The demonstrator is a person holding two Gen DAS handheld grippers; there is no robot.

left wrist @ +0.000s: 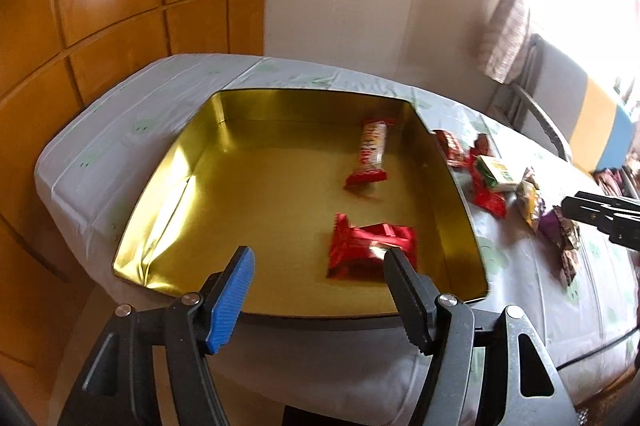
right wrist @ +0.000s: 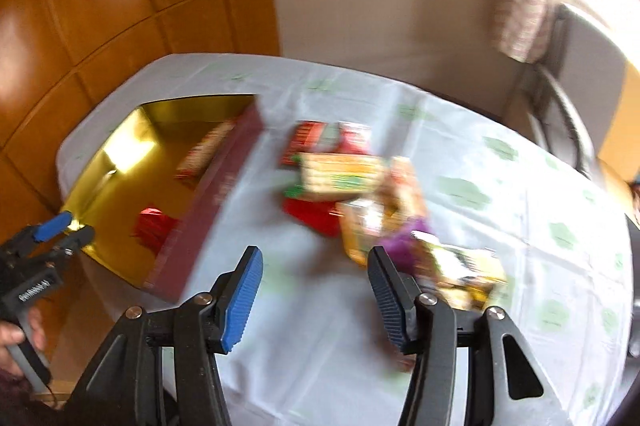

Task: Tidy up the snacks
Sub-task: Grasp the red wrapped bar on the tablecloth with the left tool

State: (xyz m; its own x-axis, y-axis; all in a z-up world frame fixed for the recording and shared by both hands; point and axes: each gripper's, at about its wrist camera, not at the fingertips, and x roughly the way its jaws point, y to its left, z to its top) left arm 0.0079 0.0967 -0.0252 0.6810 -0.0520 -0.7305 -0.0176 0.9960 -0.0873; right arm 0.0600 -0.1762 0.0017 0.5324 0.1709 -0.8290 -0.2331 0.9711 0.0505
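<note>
A gold-lined tin (left wrist: pixel 168 185) sits on the left of the table, holding a red-and-white bar (left wrist: pixel 372 153) at the far right and a red packet (left wrist: pixel 368 250) nearer me. My left gripper (left wrist: pixel 319 256) hovers open over the tin's near edge, its right finger just in front of the red packet, gripping nothing. Several loose snacks (left wrist: pixel 496 177) lie on the cloth right of the tin. In the blurred right wrist view, my right gripper (right wrist: pixel 315 254) is open and empty above the cloth, between the tin (right wrist: pixel 208 209) and the snack pile (right wrist: pixel 344 173).
A white tablecloth (right wrist: pixel 500 226) with green prints covers the table. Wood panelling (left wrist: pixel 120 5) stands behind at the left. At the back right are a chair (left wrist: pixel 536 113) and a curtain (left wrist: pixel 508 25). A hand (right wrist: pixel 16 338) holds the left gripper's handle.
</note>
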